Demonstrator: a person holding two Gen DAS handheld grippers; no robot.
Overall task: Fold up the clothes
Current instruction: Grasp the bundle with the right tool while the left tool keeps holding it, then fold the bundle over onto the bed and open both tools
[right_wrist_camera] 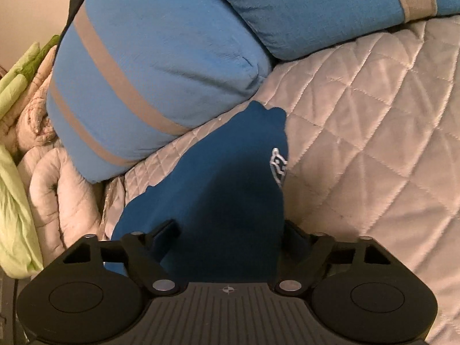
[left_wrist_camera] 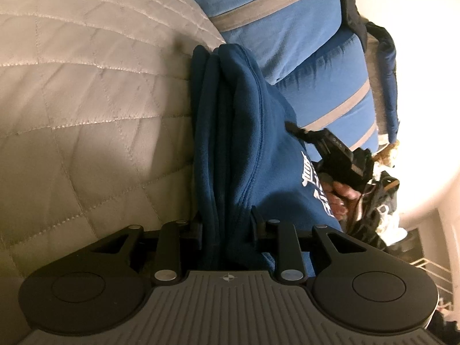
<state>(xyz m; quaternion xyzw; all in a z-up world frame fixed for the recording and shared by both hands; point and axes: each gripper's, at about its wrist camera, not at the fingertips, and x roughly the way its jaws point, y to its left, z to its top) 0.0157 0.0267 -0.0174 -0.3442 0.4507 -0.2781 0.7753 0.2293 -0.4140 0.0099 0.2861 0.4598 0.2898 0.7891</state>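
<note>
A dark blue sweatshirt (left_wrist_camera: 230,132) with white lettering is bunched in thick folds above the quilted bed. My left gripper (left_wrist_camera: 227,227) is shut on a thick fold of it; the cloth fills the gap between the fingers. In the left wrist view the other gripper (left_wrist_camera: 339,158) shows at the right, held by a hand, against the sweatshirt's printed part. In the right wrist view the sweatshirt (right_wrist_camera: 224,195) fills the gap between the fingers of my right gripper (right_wrist_camera: 230,233), which is closed on a wide bunch of it.
A beige quilted bedspread (left_wrist_camera: 86,100) covers the bed (right_wrist_camera: 373,143). Blue pillows with grey stripes (right_wrist_camera: 149,72) lie at the head (left_wrist_camera: 287,28). A crumpled beige blanket (right_wrist_camera: 57,178) and green fabric (right_wrist_camera: 14,215) lie at the left. Clutter and a white rack (left_wrist_camera: 431,270) stand at the right.
</note>
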